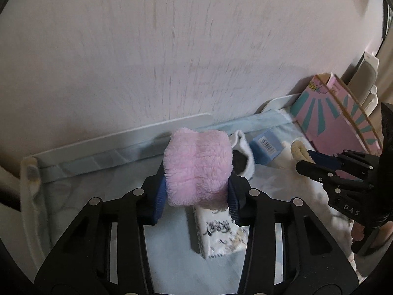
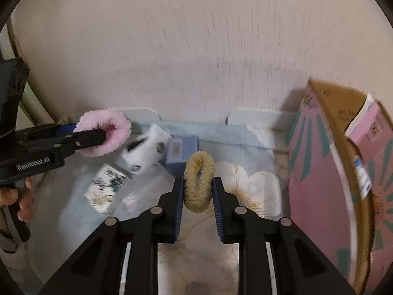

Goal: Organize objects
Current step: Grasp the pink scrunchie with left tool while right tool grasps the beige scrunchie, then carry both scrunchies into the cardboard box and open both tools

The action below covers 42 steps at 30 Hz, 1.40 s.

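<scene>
A fluffy pink scrunchie [image 1: 196,167] is pinched between the blue pads of my left gripper [image 1: 197,184], which is shut on it above the cloth. From the right wrist view the same left gripper [image 2: 98,135] reaches in from the left with the pink scrunchie [image 2: 118,125] at its tip. My right gripper [image 2: 198,186] is shut on a cream knitted scrunchie [image 2: 196,204], squeezed into an upright oval. In the left wrist view the right gripper [image 1: 307,162] shows at the right with the cream scrunchie [image 1: 298,148] in its tip.
A pale floral cloth [image 2: 245,184] covers the surface below a white wall. On it lie a small blue box [image 2: 181,152], a white and black packet [image 2: 145,147] and a printed tissue pack [image 1: 218,236]. An open pink cardboard box [image 2: 319,196] stands at the right.
</scene>
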Available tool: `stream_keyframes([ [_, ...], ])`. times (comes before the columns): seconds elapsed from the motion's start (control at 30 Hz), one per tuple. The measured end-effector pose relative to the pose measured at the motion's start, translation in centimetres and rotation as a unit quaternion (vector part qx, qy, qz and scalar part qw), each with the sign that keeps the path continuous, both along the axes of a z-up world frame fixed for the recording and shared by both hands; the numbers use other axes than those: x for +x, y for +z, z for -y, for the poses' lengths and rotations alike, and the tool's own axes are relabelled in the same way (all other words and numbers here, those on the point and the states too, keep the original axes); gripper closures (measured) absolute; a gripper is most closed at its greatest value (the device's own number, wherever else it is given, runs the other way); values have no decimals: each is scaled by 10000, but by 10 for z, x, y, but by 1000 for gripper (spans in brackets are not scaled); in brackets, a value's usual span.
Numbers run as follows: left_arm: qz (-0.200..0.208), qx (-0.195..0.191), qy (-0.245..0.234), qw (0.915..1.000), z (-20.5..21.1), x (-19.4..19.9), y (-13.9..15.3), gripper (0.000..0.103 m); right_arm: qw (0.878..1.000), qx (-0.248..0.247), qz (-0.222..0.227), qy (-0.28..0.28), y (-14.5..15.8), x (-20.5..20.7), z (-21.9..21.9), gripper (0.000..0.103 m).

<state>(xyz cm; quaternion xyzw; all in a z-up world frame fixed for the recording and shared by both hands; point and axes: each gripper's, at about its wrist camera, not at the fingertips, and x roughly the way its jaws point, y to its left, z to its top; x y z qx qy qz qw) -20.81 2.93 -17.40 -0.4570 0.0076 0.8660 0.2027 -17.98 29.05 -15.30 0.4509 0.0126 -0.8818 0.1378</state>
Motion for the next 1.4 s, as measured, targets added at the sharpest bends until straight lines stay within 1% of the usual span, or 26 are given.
stream_keyframes([
  [0.13, -142, 82, 91, 9998, -3, 14, 28, 65, 9998, -79, -155, 12, 39, 10, -5, 82],
  [0.17, -175, 112, 126, 9997, -3, 18, 37, 65, 9998, -100, -177, 12, 49, 8, 8, 82],
  [0.3, -298, 114, 404, 9987, 4, 40, 77, 65, 9994, -191, -282, 5, 86, 28, 16, 82],
  [0.33, -337, 166, 476, 9982, 7, 47, 87, 65, 9993, -212, -319, 4, 96, 32, 17, 82],
  [0.4, -385, 193, 604, 9972, 9, 60, 103, 65, 9990, -269, -358, -6, 108, 49, 12, 82],
  [0.53, -513, 127, 761, 9957, 14, 89, 131, 65, 9982, -388, -462, 8, 131, 70, 7, 82],
  [0.57, -579, 124, 789, 9951, 15, 95, 135, 65, 9979, -400, -500, 28, 134, 69, 9, 82],
  [0.67, -651, 99, 905, 9937, 17, 107, 140, 65, 9978, -422, -513, 77, 132, 72, 9, 82],
  [0.77, -617, 145, 962, 9933, 17, 111, 142, 65, 9976, -461, -506, 80, 130, 72, 8, 82],
  [0.83, -666, 101, 970, 9930, 15, 112, 145, 65, 9972, -512, -532, 77, 132, 75, 5, 82],
  [0.93, -712, 143, 955, 9928, 17, 114, 151, 65, 9968, -545, -590, 51, 135, 78, -1, 82],
  [1.07, -763, 98, 772, 9940, 8, 110, 161, 65, 9956, -576, -721, -126, 147, 82, -18, 82],
  [1.17, -873, 122, 568, 9945, -7, 102, 171, 65, 9946, -542, -823, -327, 154, 84, -39, 82],
  [1.3, -1048, 118, 162, 9943, -45, 89, 186, 65, 9928, -472, -866, -673, 158, 87, -72, 82],
  [1.4, -1121, 190, -204, 9933, -80, 80, 197, 65, 9911, -422, -796, -983, 156, 89, -98, 82],
])
